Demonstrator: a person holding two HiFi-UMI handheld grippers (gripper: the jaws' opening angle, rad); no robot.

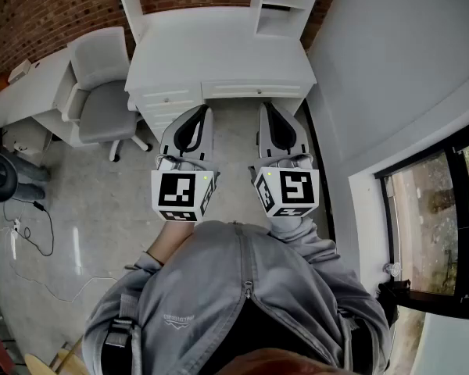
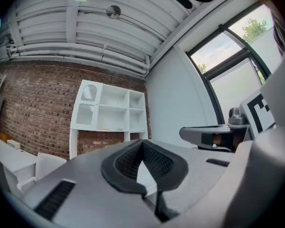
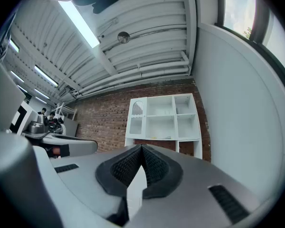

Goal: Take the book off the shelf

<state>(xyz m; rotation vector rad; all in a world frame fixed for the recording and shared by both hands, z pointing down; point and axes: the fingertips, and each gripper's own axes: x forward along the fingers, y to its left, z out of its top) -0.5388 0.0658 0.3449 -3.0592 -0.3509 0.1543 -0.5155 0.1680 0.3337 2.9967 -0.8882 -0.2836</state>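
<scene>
**Far ahead and higher up, with both pairs of jaws shut**

The person stands back from the white worktop [image 1: 219, 57], a gripper in each hand, held out side by side. The left gripper [image 1: 200, 116] has its jaws pressed together with nothing between them, and the right gripper [image 1: 267, 109] is the same. Both point toward the white shelf [image 3: 164, 118] that rises from the back of the worktop against the brick wall [image 3: 104, 115].

What matters is where the book [image 3: 154, 138] lies from those jaws. It is ahead across the whole depth of the worktop and higher than the tips. I take it to be the thin pale-yellow strip lying flat on the lowest board of the wide middle compartment, though it is too small to be sure. Its long side seems to run along the board, left to right, so a thin edge faces the person.

Neither hand is plainly nearer. The two are level with each other and well apart from the shelf. The strip sits a little left of the shelf's middle, which by my reckoning slightly favours the left gripper. Whichever goes would have to open first, rise, and reach over the worktop to take that flat edge from above and below. A chair [image 1: 102, 104] stands off to the left, out of the path.
</scene>
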